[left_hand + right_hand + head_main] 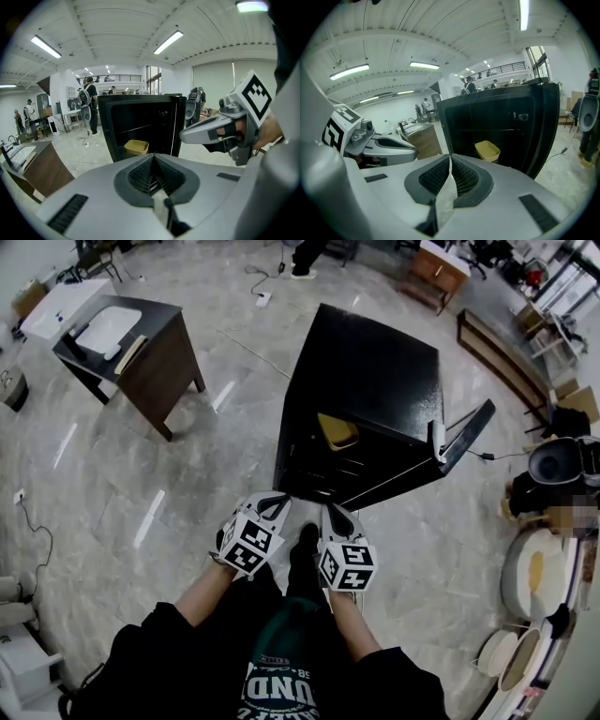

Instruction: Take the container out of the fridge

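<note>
A black fridge (366, 381) stands on the floor ahead, its door (462, 440) swung open to the right. On a shelf inside sits a yellow open-topped container (337, 430), also in the left gripper view (136, 147) and the right gripper view (487, 151). Both grippers are held side by side in front of the fridge, short of its opening. My left gripper (272, 507) is shut, its jaws meeting with nothing between them (153, 158). My right gripper (337, 517) is also shut and empty (450, 160). Neither touches the container.
A dark wooden desk (155, 357) with a white basin stands at the left. A cable (258, 282) trails on the marble floor behind the fridge. A round cooker (555, 465) and plates (534, 573) are at the right. People stand far back (89, 105).
</note>
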